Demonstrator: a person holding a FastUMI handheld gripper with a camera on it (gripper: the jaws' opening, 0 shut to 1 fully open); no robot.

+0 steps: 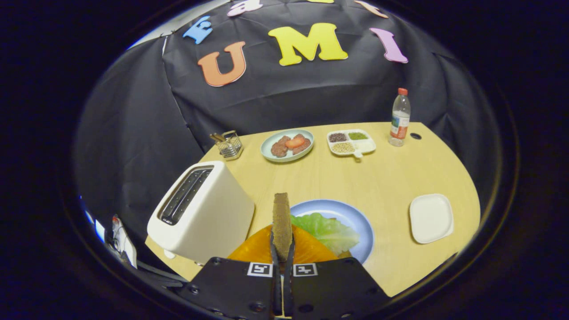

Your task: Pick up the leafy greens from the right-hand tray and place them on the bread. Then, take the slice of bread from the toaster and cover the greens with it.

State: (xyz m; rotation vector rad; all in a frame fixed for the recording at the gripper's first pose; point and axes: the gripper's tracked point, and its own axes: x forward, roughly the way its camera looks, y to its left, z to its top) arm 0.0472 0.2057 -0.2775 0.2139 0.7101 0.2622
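Pale wood makes up the surface (pixel 382 178), which carries everything and spreads ahead of the gripper and to its right. Next in size is the white toaster (pixel 202 213), just ahead and to the left of the fingers, its slots facing up and dark inside; whether anything is left in them is hard to make out. Directly ahead, partly under the fingers, sits the blue plate (pixel 351 218) with the leafy greens (pixel 326 231) spread across it. The bread that should lie beneath them is mostly hidden, with only a brown sliver peeping out at the near edge of the greens. To the right, well apart, lies an empty white tray (pixel 431 218), which fits the greens being placed already.

The gripper (pixel 282 249) is pinching the slice of bread (pixel 281 220) edge-on between both fingers, so it stands upright and narrow above the plate, probably so it can be tipped flat over the greens. An orange shape behind the slice is cut off by the gripper body and I cannot identify it.

Far beyond the fingers are a plate of meat and tomato (pixel 287 145), a divided dish (pixel 351 142), a wire holder (pixel 229 144) and a bottle (pixel 399 118).
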